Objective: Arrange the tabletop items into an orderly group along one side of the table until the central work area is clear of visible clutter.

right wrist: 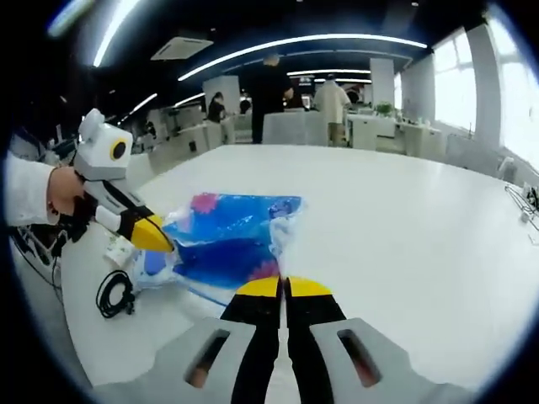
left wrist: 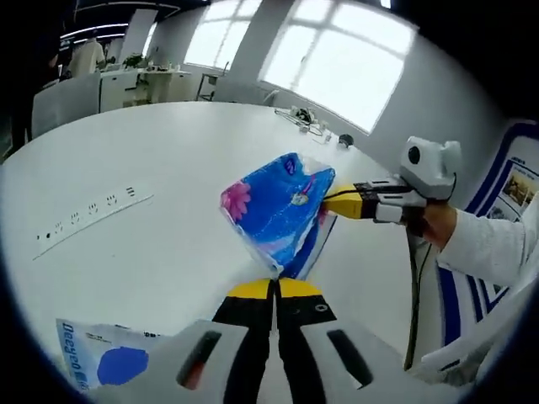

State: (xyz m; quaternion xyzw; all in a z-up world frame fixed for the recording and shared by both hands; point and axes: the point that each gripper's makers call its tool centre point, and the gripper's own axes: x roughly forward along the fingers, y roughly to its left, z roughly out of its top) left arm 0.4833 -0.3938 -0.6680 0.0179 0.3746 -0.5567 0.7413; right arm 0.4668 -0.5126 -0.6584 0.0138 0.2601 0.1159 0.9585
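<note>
Slippage is your main worry here. You've got the blue plastic pack (left wrist: 278, 210) pinched from two ends: your left gripper (left wrist: 275, 290) has its jaws pressed together on the lower corner, and your right gripper (left wrist: 341, 202) has its jaws closed on the far edge of the wrapper. In the left gripper view the pack looks lifted off the white table (left wrist: 152, 160), near the middle. Both grips seem to be on thin film only, so if you pull your hands apart the wrap could tear or slide out. Watch the black cable (right wrist: 114, 295) coiled by the table edge, and the other packet (left wrist: 101, 358) close to your left hand, when you swing over.
</note>
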